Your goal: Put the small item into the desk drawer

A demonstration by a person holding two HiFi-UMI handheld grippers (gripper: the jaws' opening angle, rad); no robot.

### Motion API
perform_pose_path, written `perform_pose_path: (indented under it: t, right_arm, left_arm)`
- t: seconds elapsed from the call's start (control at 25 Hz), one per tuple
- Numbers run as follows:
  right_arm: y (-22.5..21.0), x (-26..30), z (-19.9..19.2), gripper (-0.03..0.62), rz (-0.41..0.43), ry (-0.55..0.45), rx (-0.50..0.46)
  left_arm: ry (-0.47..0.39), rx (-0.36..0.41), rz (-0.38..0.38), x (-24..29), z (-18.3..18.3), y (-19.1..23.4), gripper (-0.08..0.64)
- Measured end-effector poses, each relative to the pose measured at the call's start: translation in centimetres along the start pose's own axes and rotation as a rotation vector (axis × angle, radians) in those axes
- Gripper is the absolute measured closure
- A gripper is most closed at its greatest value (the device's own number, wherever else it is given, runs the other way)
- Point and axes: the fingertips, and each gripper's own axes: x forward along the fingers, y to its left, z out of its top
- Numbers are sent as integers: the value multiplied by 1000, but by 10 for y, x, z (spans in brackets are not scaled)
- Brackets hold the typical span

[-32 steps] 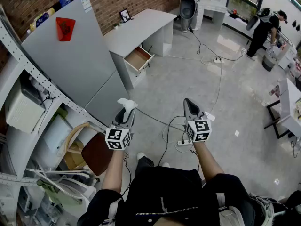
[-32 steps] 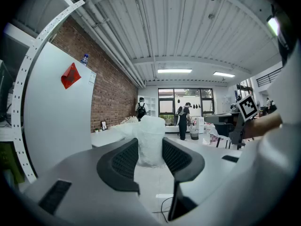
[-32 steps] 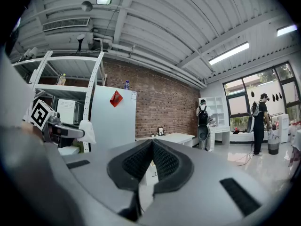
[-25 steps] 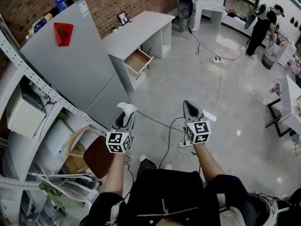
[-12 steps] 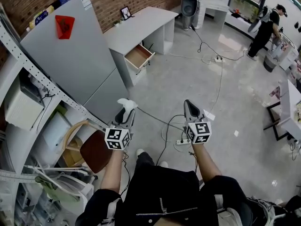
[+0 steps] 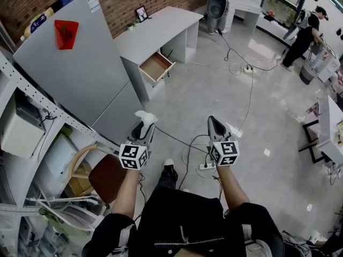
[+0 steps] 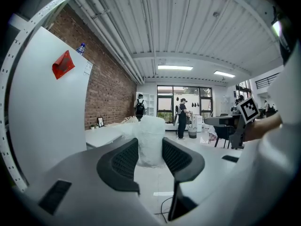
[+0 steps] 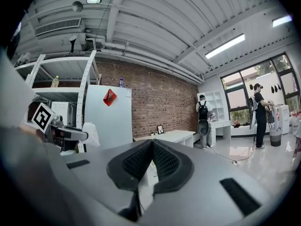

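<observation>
I am in the carrying step. My left gripper (image 6: 143,125) pinches the item (image 7: 150,141), a white crumpled piece that looks like plastic wrap, and the two pads stand wide apart around it. My right gripper (image 8: 151,160) is empty, its jaws pressed together. The drawer (image 6: 156,67) stands pulled out of the desk (image 6: 161,27), well apart from me across the floor, and as far as I can see there is nothing inside. So I judge the pick as done and the placing as not yet done. Next I must walk to the desk, stepping past the power strip (image 6: 207,166) near my feet. Then I bring the left gripper over the drawer, lower it, and only then spread the jaws. The item seems soft, so I would not squeeze harder.
</observation>
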Motion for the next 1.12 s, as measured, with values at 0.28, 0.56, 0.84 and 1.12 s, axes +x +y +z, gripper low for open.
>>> perform_pose_path:
  t: [0.28,0.56,0.84,1.12]
  right_arm:
    - [-19,86,10,586,-38,18,0]
    - [-20,163,28,586,-54,10,-16]
    - [-17,212,29,586,-62,14,-25]
    - [-33,239,24,586,-82,32,-8]
  left_arm:
    - [-3,-2,-48,83,18,59,393]
    - [-14,14,-87,142,37,113,393]
    - [-9,-5,-98,171,38,156,393]
    - [9,-11,-111,195,34,174,391]
